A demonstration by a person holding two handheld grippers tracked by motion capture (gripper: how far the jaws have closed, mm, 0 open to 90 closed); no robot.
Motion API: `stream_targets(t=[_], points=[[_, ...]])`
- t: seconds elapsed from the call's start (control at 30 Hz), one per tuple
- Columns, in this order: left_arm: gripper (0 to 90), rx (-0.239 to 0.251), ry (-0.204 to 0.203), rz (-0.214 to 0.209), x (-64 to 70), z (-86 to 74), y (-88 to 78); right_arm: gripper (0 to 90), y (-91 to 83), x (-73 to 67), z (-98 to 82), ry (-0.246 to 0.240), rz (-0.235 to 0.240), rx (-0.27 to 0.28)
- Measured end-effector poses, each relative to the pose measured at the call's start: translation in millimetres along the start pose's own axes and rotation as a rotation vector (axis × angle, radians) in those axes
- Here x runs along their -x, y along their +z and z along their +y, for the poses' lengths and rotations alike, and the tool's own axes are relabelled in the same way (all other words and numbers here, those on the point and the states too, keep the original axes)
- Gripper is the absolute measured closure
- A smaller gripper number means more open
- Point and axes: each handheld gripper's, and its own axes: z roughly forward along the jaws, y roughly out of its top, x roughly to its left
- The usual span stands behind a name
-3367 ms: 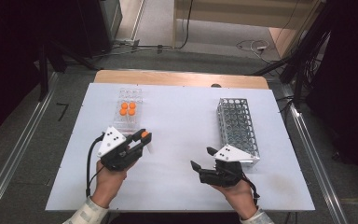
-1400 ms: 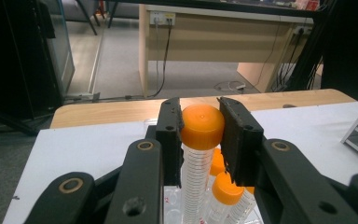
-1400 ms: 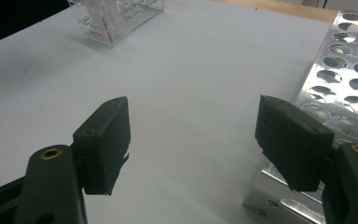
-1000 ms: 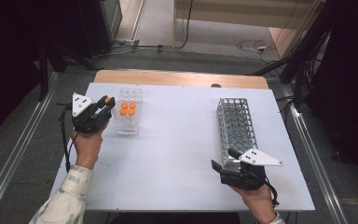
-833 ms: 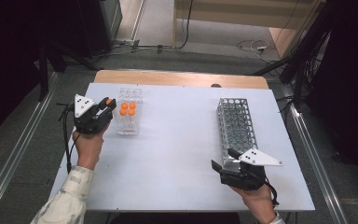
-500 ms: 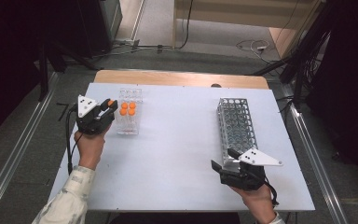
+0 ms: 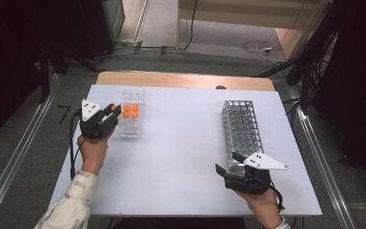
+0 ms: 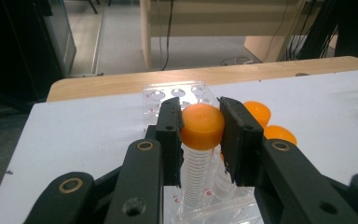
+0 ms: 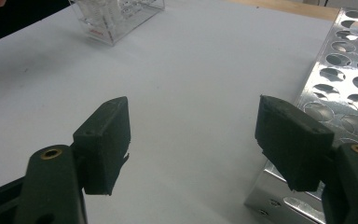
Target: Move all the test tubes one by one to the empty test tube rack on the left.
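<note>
My left gripper (image 7: 112, 111) is shut on the orange cap of a clear graduated tube (image 8: 200, 126), at the left side of a clear plastic rack (image 7: 131, 130). In the left gripper view (image 8: 200, 133) the tube hangs upright between the pads, its lower end down at the near end of the clear rack (image 8: 172, 93). Several more orange-capped tubes (image 7: 130, 111) stand in that rack. My right gripper (image 7: 226, 161) is open and holds nothing, at the near end of a metal tube rack (image 7: 242, 129). Its jaws (image 9: 193, 140) stand wide over bare table beside the metal rack (image 9: 349, 93).
The white table top (image 7: 181, 143) stretches between the two racks. A wooden strip (image 7: 186, 80) runs along its far edge. Cables lie on the floor beyond. The clear rack (image 9: 116, 18) shows far off in the right gripper view.
Since the earliest frame my left hand went from the table's front to the clear rack, and my right hand shifted right to the metal rack. Over the last second the left gripper edged right.
</note>
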Motion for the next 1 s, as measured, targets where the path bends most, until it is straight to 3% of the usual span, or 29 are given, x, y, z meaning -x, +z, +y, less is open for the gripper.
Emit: stream_targets(t=[0.57, 1.0], points=[[69.8, -0.008, 0.017, 0.007, 2.3, -3.5, 3.4, 25.0, 0.0, -0.3, 0.1, -0.002, -0.001, 0.001], [63.2, 0.005, 0.000, 0.004, 1.6, -1.9, 0.4, 25.1, -0.1, -0.3, 0.0, -0.001, -0.001, 0.002]])
